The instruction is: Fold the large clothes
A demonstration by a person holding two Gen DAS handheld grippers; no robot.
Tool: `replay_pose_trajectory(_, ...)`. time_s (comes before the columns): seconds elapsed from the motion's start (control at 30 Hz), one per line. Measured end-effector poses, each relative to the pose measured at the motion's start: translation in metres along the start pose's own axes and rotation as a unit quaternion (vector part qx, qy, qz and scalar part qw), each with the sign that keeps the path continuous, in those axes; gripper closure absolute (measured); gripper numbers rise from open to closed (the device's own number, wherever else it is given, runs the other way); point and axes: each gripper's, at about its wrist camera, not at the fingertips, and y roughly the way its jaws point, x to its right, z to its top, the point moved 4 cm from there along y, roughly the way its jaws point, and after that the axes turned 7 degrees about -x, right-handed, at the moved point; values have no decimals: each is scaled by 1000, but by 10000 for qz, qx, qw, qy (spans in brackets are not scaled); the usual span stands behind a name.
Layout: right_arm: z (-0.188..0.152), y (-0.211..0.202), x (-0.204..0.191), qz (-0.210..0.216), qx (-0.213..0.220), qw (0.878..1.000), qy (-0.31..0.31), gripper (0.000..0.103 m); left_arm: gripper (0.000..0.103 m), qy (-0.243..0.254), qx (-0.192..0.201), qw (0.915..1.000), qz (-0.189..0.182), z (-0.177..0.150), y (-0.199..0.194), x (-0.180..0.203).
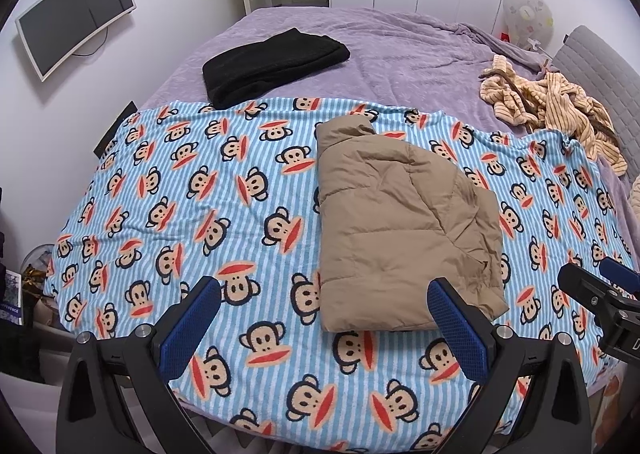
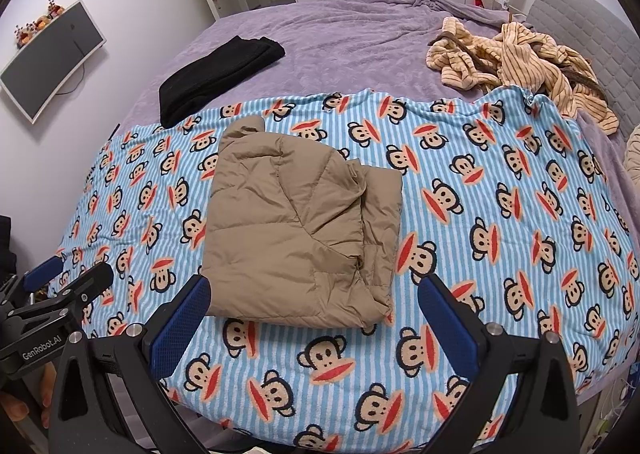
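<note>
A tan puffer jacket lies folded into a thick rectangle on the blue striped monkey-print blanket. My left gripper hovers open over the blanket's near edge, its blue pads apart, the right pad just short of the jacket's near corner. My right gripper is open too, straddling the jacket's near edge from above without touching it. Neither holds anything. The right gripper also shows at the right edge of the left wrist view, and the left gripper at the left edge of the right wrist view.
A folded black garment rests on the purple bedspread beyond the blanket. A crumpled striped beige garment lies far right by the grey headboard. A wall-mounted screen hangs left.
</note>
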Motion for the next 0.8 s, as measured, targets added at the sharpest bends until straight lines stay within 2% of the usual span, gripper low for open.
replay_pose_trajectory(0.8, 0, 0, 2, 13, -8, 10000, -18, 0, 0, 4, 3, 10000, 2, -1, 0, 2)
